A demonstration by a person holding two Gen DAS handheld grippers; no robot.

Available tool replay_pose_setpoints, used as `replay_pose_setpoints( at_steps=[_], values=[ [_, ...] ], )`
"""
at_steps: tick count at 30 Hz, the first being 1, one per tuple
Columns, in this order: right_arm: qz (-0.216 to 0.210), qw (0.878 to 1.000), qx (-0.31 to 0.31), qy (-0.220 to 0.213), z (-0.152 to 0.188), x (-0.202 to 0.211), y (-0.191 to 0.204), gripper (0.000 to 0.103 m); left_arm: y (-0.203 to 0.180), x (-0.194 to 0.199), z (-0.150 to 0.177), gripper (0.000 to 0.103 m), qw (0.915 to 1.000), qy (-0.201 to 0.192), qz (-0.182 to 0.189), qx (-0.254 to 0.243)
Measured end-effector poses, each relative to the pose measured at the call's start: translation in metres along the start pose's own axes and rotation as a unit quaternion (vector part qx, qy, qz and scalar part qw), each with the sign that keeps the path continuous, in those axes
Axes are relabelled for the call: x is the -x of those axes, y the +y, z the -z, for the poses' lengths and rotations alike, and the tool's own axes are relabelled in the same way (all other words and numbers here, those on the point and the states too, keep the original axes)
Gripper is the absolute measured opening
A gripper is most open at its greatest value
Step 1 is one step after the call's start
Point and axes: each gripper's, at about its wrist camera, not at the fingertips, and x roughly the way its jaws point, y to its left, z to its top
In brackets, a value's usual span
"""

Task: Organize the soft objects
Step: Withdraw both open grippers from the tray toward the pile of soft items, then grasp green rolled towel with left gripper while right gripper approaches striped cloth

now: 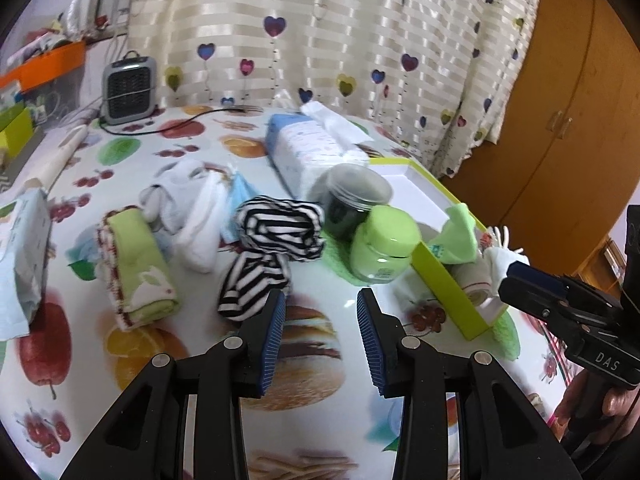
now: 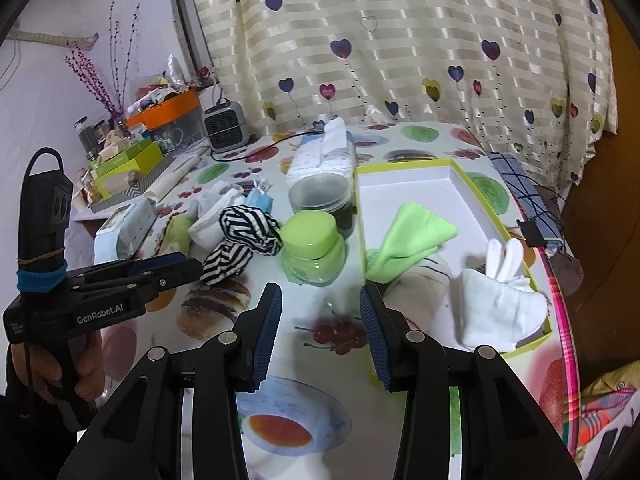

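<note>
Both tools are hovering low over the glossy fruit-print surface [image 2: 332,344], and the left hand-held gripper [image 1: 321,312] is gaping wide with nothing between its ribbed blue pads, lined up just near of the black-and-white striped sock bundle [image 1: 276,236]. The right hand-held gripper [image 2: 320,308] is likewise spread wide and empty, sitting between the green-lidded jar [image 2: 312,248] and the green-rimmed box [image 2: 404,196].

The danger I'm judging here: that striped knit is loose and floppy (two lumps, partly unrolled), so a pinch could catch one fold and leave the rest trailing. It is also lying right beside the smooth, hard jar and the dark jar [image 1: 352,200] behind, so a sweeping lift could be knocking those over.

Inside the box a limp green cloth [image 2: 412,232] and a fluffy white bunny-eared sock [image 2: 500,300] are already resting. Left of the stripes, a rolled green bunny towel [image 1: 140,268] is waiting.
</note>
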Motion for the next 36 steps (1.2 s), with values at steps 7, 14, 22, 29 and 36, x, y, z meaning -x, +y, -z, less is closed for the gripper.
replay_pose_setpoints(
  at_steps=[7, 14, 22, 29, 36],
  values=[
    [-0.019, 1.000, 0.015, 0.008, -0.001, -0.007, 0.013, 0.042, 0.025, 0.009, 0.003, 0.036, 0.9994, -0.008, -0.025, 0.023],
    [-0.035, 0.999, 0.024, 0.019, -0.001, -0.012, 0.023, 0.042, 0.054, 0.014, 0.007, 0.038, 0.9976, -0.009, -0.048, 0.049],
    [-0.050, 0.997, 0.044, 0.032, -0.002, -0.022, 0.040, 0.042, 0.084, 0.020, 0.010, 0.042, 0.9929, -0.017, -0.088, 0.078],
    [-0.058, 0.996, 0.052, 0.042, -0.002, -0.031, 0.048, 0.042, 0.104, 0.009, 0.001, 0.045, 0.9878, -0.018, -0.112, 0.107],
    [-0.062, 0.995, 0.059, 0.045, -0.007, -0.039, 0.054, 0.042, 0.120, -0.011, -0.009, 0.049, 0.9859, -0.006, -0.106, 0.130]
  ],
)
